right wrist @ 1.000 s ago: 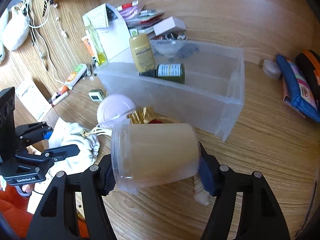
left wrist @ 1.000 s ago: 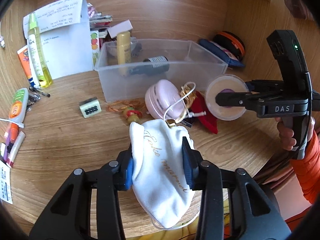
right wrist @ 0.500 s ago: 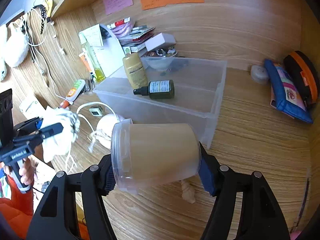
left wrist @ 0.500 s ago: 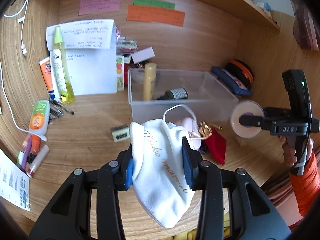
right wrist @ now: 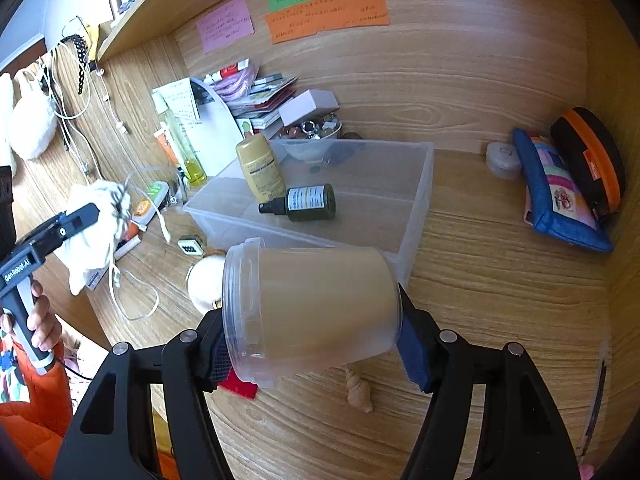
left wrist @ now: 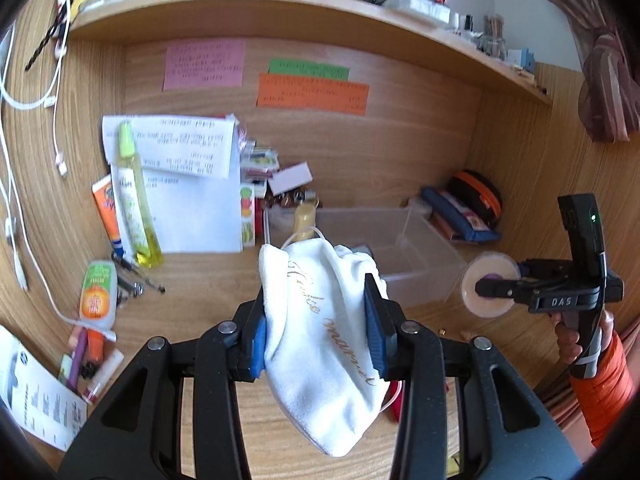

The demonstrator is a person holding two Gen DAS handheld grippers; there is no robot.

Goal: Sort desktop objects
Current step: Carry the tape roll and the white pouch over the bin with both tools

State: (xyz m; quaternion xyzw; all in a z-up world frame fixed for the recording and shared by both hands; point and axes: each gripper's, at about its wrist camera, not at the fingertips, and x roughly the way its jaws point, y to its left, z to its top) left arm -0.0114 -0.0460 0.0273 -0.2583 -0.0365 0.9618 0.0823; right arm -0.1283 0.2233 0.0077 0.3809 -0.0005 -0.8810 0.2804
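Observation:
My left gripper is shut on a white drawstring pouch with gold lettering and holds it high above the desk; it also shows in the right wrist view, its cord dangling. My right gripper is shut on a clear plastic jar, held on its side above the desk in front of the clear plastic bin. The jar also shows in the left wrist view, right of the bin. In the bin lie a tan bottle and a dark green spray bottle.
Blue pouch and black-orange case lie at the right. A pink round case, red pouch and shell lie under the jar. Papers, yellow bottle, tubes and pens crowd the left. A shelf overhangs.
Both grippers have risen and pulled back from the desk. The pouch is lifted clear with its cord hanging. The jar stays held in front of the bin.

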